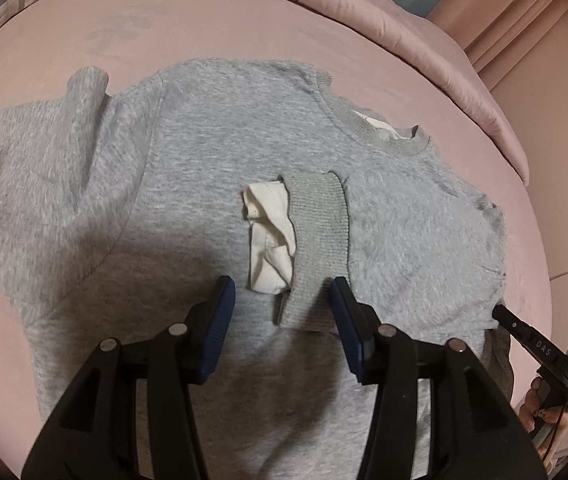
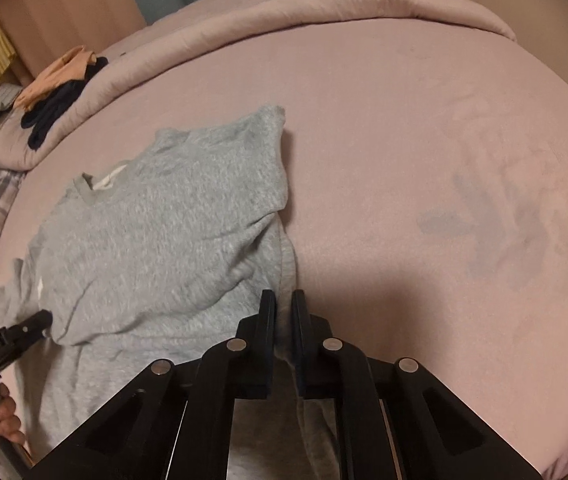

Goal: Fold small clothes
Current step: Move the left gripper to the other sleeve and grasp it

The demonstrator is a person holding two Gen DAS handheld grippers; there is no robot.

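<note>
- I have the grey sweatshirt [image 1: 187, 168] lying flat on the pink bed cover [image 1: 83, 36], chest up, neckline [image 1: 380, 128] toward the far side, because a flat body gives me clean fold lines.
- One sleeve is already laid across the chest, its ribbed cuff [image 1: 316, 236] near the middle with a white inner lining [image 1: 269, 236] poking out of it; that side reads to me as folded in.
- My left gripper [image 1: 284, 312] hangs just above the chest with its jaws spread, the blue pads either side of the cuff's near end and nothing pressed between them. I judge I keep it there so I can pin or tidy that cuff.
- My right gripper [image 2: 284, 308] sits at the sweatshirt's side edge [image 2: 284, 240], jaws pressed almost together with a thin fold of grey fabric pinched between them. Holding the edge there gives me a handle to carry that side over the body.
- The other sleeve [image 1: 39, 148] is spread out flat to the side, so I judge that fold is not yet done.
- A heap of dark and peach clothes [image 2: 55, 92] waits on the rolled quilt [image 2: 243, 32] at the bed's far corner, well apart from my work.
</note>
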